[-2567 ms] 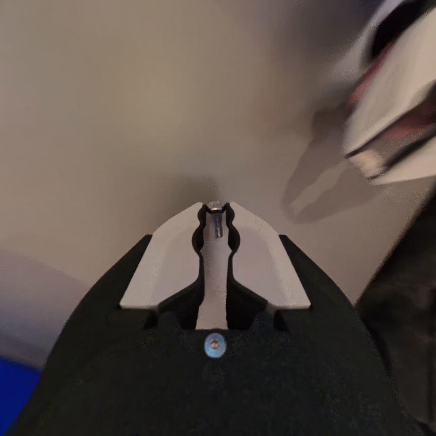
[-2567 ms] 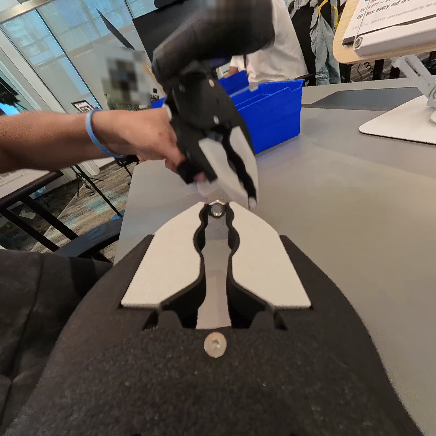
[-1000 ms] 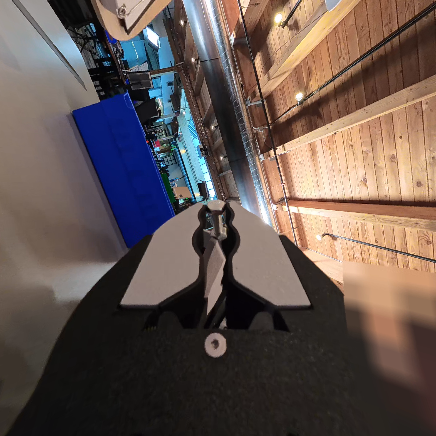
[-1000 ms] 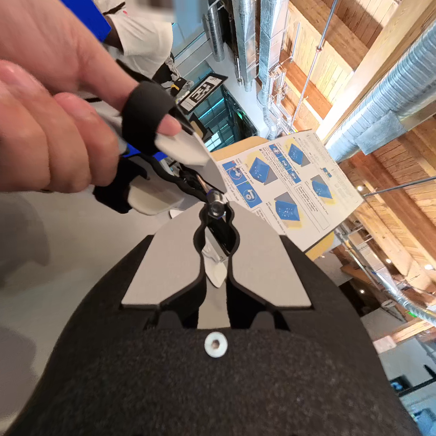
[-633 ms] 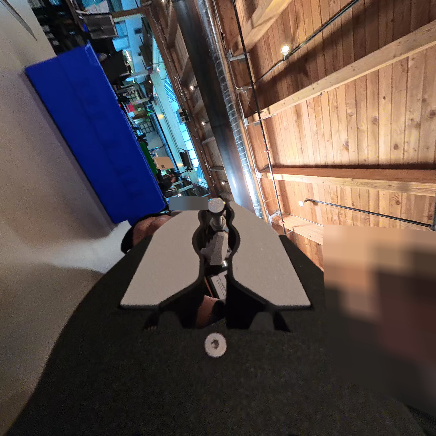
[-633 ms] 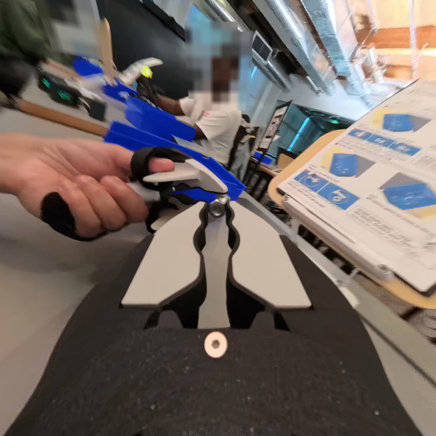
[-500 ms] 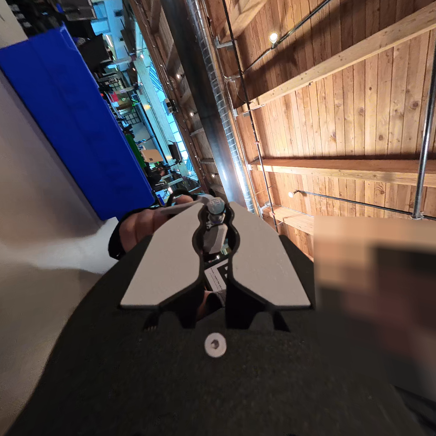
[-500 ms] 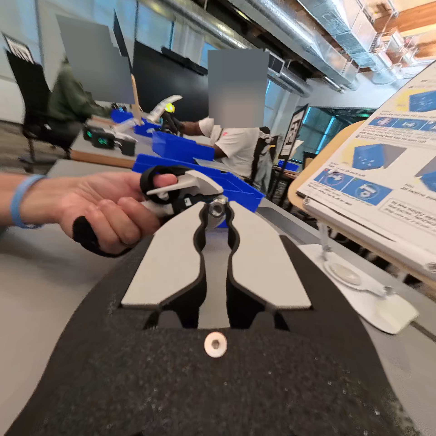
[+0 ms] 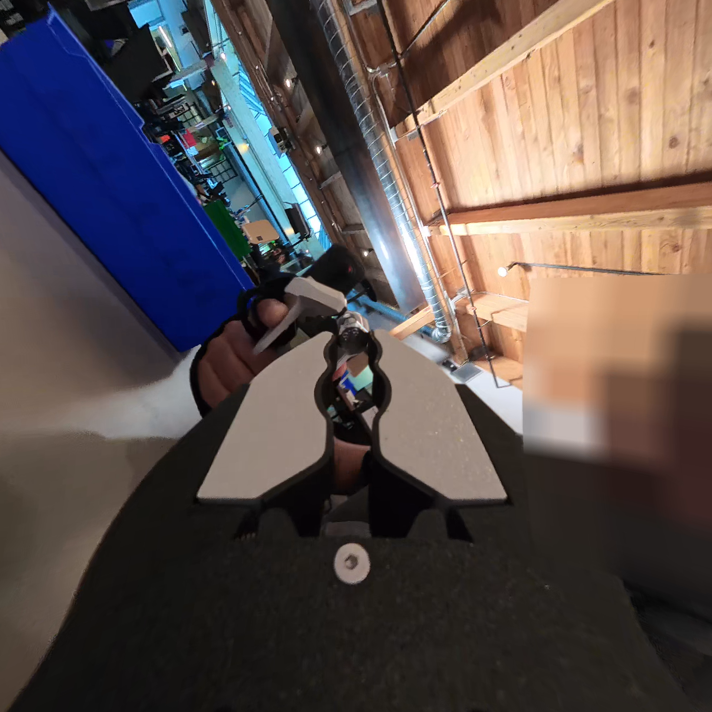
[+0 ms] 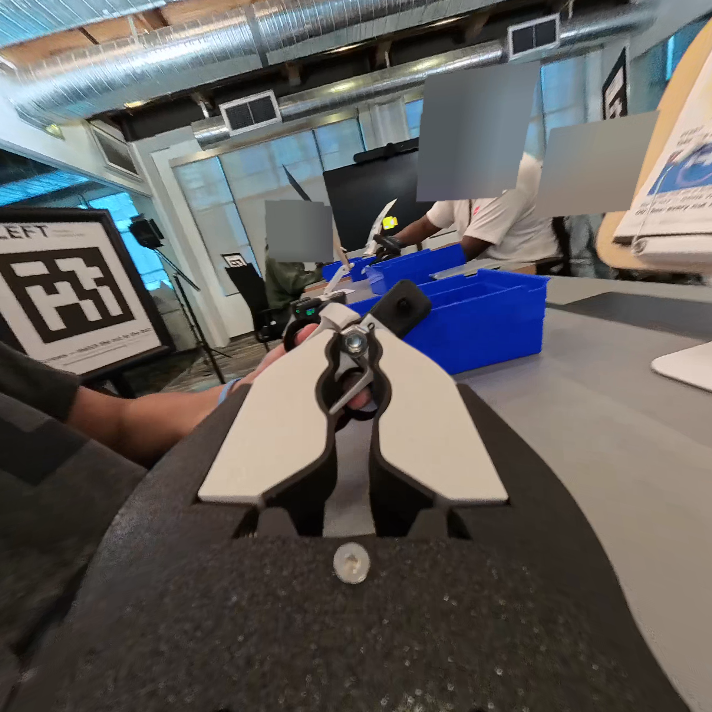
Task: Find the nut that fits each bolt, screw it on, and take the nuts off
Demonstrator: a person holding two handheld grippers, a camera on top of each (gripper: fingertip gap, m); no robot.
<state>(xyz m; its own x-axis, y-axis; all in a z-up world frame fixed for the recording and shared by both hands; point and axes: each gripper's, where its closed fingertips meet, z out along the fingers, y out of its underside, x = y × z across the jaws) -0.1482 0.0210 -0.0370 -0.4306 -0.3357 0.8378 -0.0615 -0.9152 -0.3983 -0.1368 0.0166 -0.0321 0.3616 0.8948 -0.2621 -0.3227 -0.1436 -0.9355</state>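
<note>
Grey table [image 10: 601,416] stretches wide on your right, with a blue bin [image 10: 481,319] sitting beyond your tips and a white stand base [image 10: 689,366] at the far right edge. Your right gripper [image 10: 353,343] is clamped on the nut [image 10: 354,341], held up above the tabletop. Your left gripper [image 9: 351,339] pinches the bolt [image 9: 350,336] at its very tips, tilted up toward the wooden ceiling [image 9: 558,135]. Both tools meet tip to tip, nut touching bolt.
</note>
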